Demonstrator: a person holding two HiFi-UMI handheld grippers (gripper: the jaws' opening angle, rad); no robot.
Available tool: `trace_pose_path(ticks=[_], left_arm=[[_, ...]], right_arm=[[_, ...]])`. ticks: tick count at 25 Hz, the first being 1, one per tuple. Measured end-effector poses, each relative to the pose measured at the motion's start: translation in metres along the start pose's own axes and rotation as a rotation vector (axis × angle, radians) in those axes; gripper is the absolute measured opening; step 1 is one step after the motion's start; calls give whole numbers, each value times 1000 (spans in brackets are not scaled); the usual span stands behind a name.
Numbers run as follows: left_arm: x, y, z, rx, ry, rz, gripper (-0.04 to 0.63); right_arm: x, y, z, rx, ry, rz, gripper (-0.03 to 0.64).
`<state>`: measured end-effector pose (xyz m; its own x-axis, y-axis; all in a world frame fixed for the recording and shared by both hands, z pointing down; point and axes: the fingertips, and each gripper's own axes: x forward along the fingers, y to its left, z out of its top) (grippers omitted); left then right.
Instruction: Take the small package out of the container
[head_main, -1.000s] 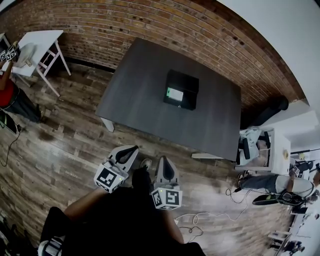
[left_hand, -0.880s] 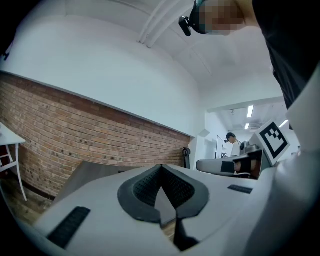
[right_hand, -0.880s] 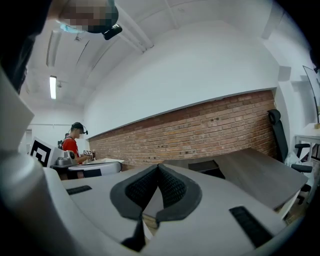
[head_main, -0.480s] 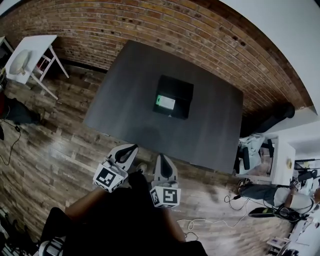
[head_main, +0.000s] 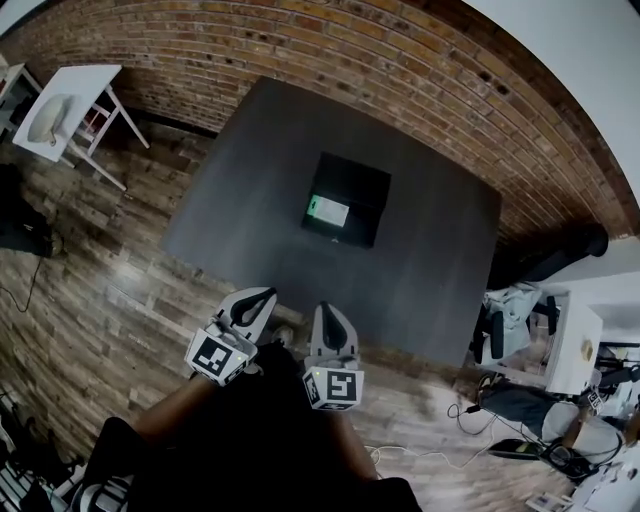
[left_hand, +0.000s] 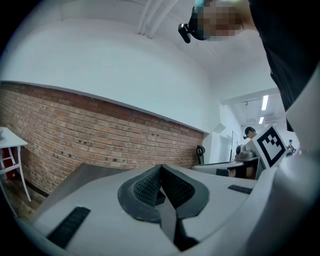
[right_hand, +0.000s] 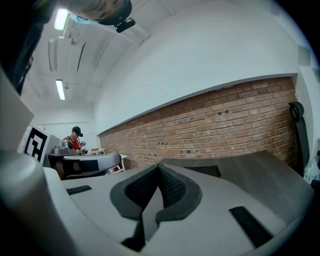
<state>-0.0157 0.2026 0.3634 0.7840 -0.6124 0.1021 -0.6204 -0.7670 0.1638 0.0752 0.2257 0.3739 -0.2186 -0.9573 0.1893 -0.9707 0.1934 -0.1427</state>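
One small pale package (head_main: 328, 211) lies inside one square black container (head_main: 352, 185), in the middle of the single matte dark-grey counter (head_main: 250, 190). The left gripper (head_main: 256, 297) and right gripper (head_main: 323, 312), both clenched on nothing, hang well short of it over the wooden plank floor (head_main: 110, 300).

Here's the dark grey counter (head_main: 250, 200), standing on the wooden plank floor (head_main: 110, 300). One thing rests on it: a black container (head_main: 362, 183), open-topped, sitting near the middle.

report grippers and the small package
Shut and empty: left gripper, right gripper, short of the dark grey table. In the black open box on it, the small white-and-green package. No obstruction seen.
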Motion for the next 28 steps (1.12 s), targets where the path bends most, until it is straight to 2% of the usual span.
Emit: trace_pose_path(ticks=[5, 10, 14, 18, 28], left_arm=[[12, 1, 3, 6, -1, 30, 32], [13, 7, 7, 10, -11, 36, 34], [17, 17, 10, 24, -30, 16, 34], [26, 37, 11, -2, -27, 0, 34], [62, 98, 34, -14, -58, -106, 32]], right_arm=[[13, -13, -4, -21, 18, 36, 24], [24, -15, -3, -34, 34, 37, 23], [36, -14, 0, -47, 33, 25, 24], [53, -12, 3, -80, 40, 6, 24], [121, -10, -2, -127, 118, -55, 24]])
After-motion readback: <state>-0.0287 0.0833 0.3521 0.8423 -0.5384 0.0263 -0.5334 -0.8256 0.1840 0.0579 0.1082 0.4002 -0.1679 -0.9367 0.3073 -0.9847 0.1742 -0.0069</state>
